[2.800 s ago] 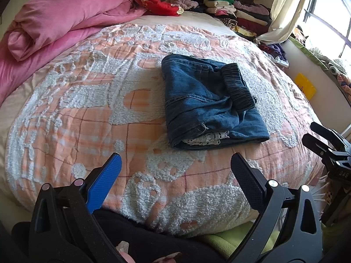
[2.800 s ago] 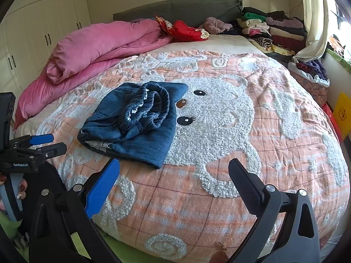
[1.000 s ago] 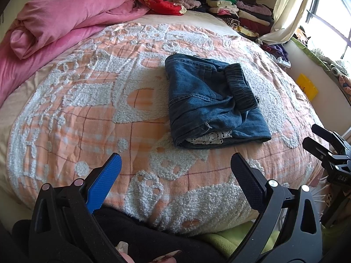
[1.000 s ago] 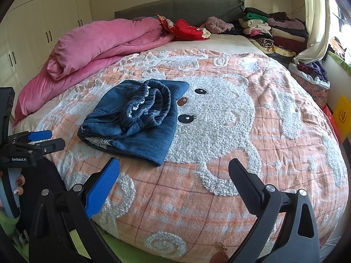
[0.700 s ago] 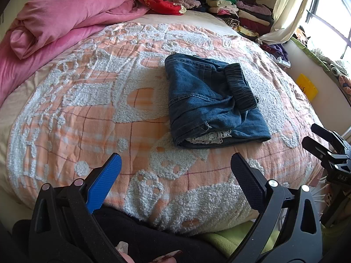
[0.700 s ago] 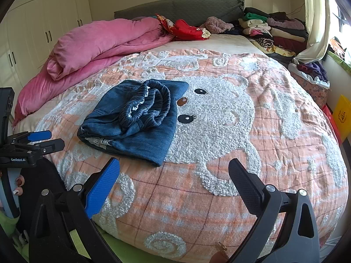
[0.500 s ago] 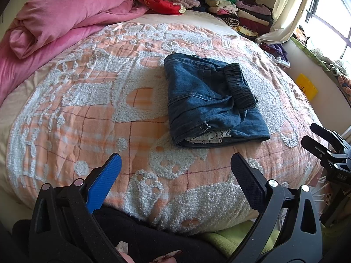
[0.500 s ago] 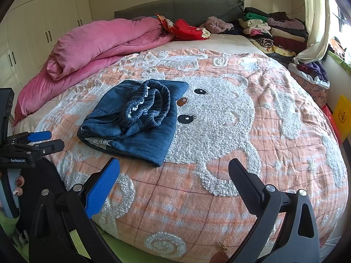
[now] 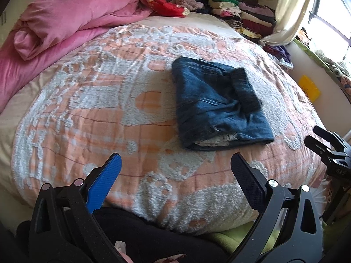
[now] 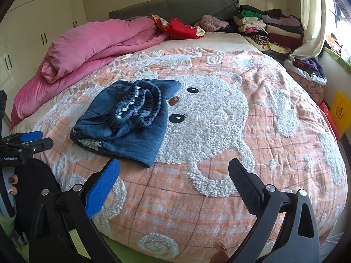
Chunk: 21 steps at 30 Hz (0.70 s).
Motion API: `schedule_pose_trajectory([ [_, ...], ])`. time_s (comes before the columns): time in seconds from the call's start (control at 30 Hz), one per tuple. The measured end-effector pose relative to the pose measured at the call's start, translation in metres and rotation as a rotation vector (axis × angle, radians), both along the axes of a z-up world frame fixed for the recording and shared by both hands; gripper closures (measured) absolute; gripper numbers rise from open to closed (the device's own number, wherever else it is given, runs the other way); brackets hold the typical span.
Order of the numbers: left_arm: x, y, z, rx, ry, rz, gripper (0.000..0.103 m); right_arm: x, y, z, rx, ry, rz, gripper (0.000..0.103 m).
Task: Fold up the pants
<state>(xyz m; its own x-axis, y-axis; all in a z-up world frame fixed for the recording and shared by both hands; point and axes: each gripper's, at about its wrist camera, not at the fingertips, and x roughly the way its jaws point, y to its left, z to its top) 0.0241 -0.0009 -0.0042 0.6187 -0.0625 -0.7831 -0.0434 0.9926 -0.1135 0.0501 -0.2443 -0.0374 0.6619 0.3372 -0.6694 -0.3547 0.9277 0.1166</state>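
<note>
The denim pants [image 9: 219,105] lie folded into a compact rectangular bundle on the bed, resting on the peach quilt [image 9: 109,114] with its white bear pattern, toward the near edge. The elastic waistband [image 10: 140,107] sits gathered on top of the bundle, and a strip of pale lace trim shows at the open near end, so the layers are stacked but not perfectly flush.

The left claw [image 9: 175,175] is released, jaws wide apart, holding nothing; it hangs over the near edge of the quilt, apart from the pants. The right claw [image 10: 173,179] is likewise released and empty, near the bundle's closest corner but not touching it. Each claw appears at the margin of the other's view, at opposite sides of the bed edge.

Judgement: the fold appears essentially complete, and both claws are held back and open because no grip is needed on the garment. The bulky waistband on top could let the bundle spring loose if disturbed.

Beyond, a rolled pink duvet [image 10: 94,43] and stacked folded clothes [image 10: 269,28] occupy the bed's far side.
</note>
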Motion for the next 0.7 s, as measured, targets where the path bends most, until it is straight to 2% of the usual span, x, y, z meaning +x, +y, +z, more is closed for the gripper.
schedule_pose_trajectory([
  [0.1, 0.005, 0.021, 0.003, -0.009, -0.006, 0.061, 0.010, 0.007, -0.011, -0.003, -0.001, 0.004, -0.035, 0.005],
  [0.2, 0.019, 0.060, 0.005, -0.019, -0.002, 0.158, 0.010, 0.023, -0.034, -0.007, -0.006, 0.009, -0.080, 0.005],
  [0.3, 0.039, 0.105, 0.005, 0.019, 0.006, 0.261, 0.010, 0.052, -0.068, -0.014, -0.030, 0.021, -0.172, 0.005],
  [0.37, 0.058, 0.143, 0.007, 0.008, 0.003, 0.326, 0.010, 0.078, -0.097, -0.016, -0.062, 0.026, -0.247, 0.005],
  [0.47, 0.088, 0.185, 0.006, 0.143, 0.010, 0.430, 0.010, 0.119, -0.141, -0.017, -0.092, 0.040, -0.354, 0.005],
  [0.6, 0.137, 0.252, -0.018, 0.125, 0.075, 0.557, 0.010, 0.173, -0.201, -0.023, -0.062, 0.081, -0.482, 0.004],
  [0.7, 0.160, 0.280, -0.049, 0.157, 0.128, 0.652, 0.009, 0.211, -0.228, -0.037, -0.122, 0.096, -0.554, 0.004],
])
